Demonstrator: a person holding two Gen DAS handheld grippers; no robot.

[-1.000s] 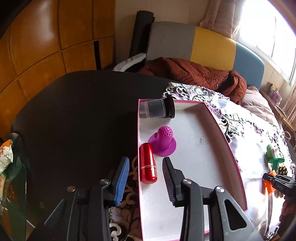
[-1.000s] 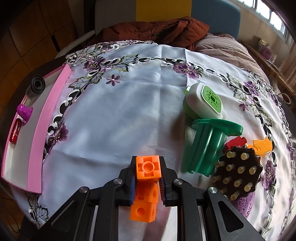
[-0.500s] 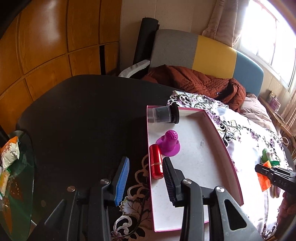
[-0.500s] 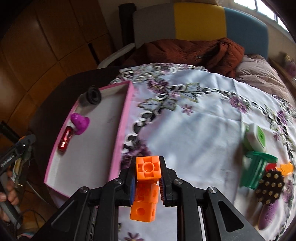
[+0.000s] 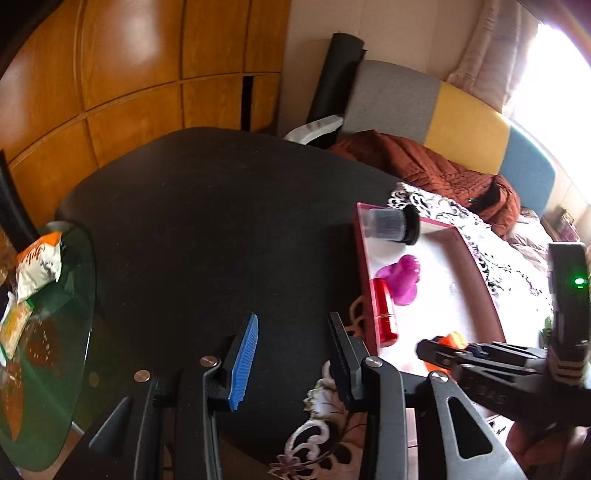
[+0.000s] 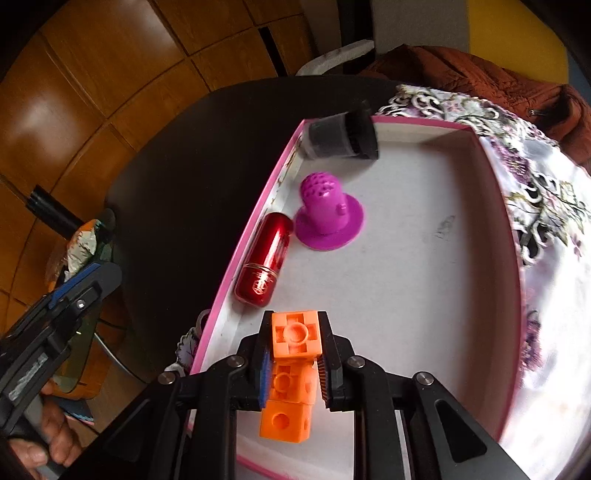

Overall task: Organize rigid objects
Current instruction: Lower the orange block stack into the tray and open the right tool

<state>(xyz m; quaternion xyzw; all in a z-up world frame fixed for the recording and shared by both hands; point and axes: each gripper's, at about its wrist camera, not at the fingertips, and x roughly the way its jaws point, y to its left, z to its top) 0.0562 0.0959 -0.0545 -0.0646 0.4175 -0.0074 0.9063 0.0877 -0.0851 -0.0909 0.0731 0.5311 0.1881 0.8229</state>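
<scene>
Left wrist view: the left claw (image 5: 291, 354) hangs released and empty over the dark surface (image 5: 207, 229), left of the pink tray (image 5: 484, 280).

Right wrist view: the right claw (image 6: 293, 360) grasps the orange blocks (image 6: 290, 373), long axis upright, over the tray's near-left corner, beside the red capsule (image 6: 264, 260).

Warm orange-brown wood panelling (image 5: 129, 74) across the wall on the left, glossy, split into large squares by dark seams. Beside it a pale plaster wall (image 5: 314, 22). In front, a round black table (image 5: 207, 229), half covered by a white floral-embroidered tablecloth (image 6: 546, 206). Behind the table, a sofa back (image 5: 461, 122) in grey, yellow and blue blocks, with a rust-brown quilted jacket (image 5: 424, 170) heaped on it. At far left, a green-tinted glass side table (image 5: 48, 369) with snack packets. Upper right, beige curtains (image 5: 491, 62) beside a window (image 5: 554, 92) blown out by daylight.
</scene>
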